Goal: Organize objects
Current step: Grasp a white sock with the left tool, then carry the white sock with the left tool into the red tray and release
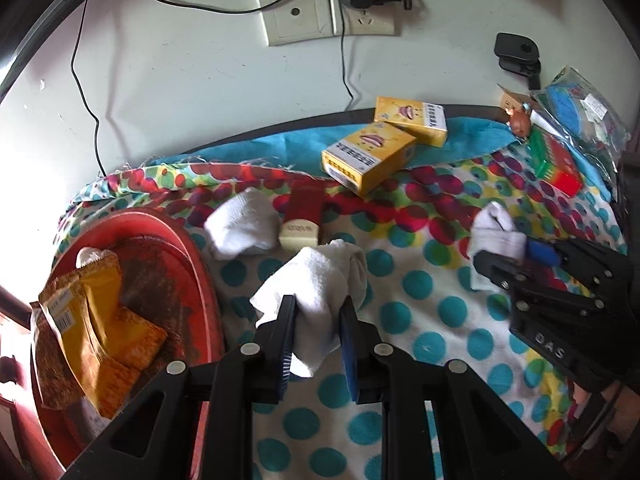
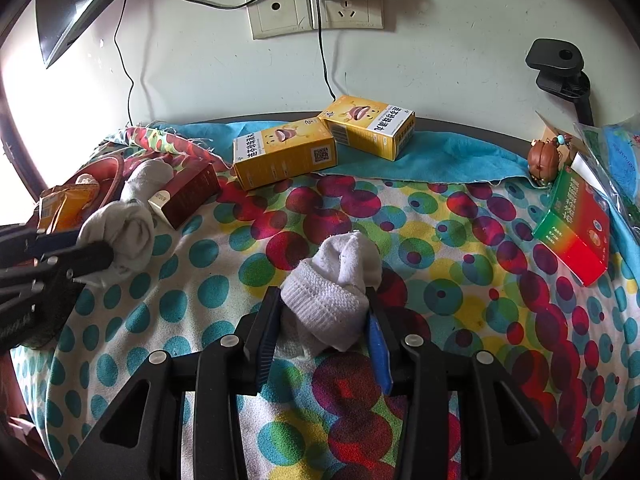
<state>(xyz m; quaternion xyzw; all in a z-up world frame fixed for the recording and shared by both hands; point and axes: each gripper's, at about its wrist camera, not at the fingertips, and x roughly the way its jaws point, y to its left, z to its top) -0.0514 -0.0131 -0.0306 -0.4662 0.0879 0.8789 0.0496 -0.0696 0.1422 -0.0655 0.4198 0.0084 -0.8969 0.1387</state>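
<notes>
My left gripper [image 1: 316, 308] is shut on a rolled white sock [image 1: 320, 276], held just above the dotted cloth; it also shows in the right wrist view [image 2: 120, 236]. My right gripper [image 2: 322, 300] is shut on another rolled white sock [image 2: 334, 280], also seen in the left wrist view [image 1: 496, 228]. A third white sock [image 1: 244, 226] lies next to a dark red box [image 1: 302, 218]. A red tray [image 1: 176, 264] at the left holds yellow snack packets [image 1: 92, 320].
Two yellow boxes [image 1: 372, 156] [image 1: 416, 118] lie at the back on blue cloth. A green and red box [image 2: 576, 224], a brown figurine [image 2: 542, 164] and plastic bags [image 1: 580, 104] sit at the right. Cables hang from wall sockets [image 2: 316, 12].
</notes>
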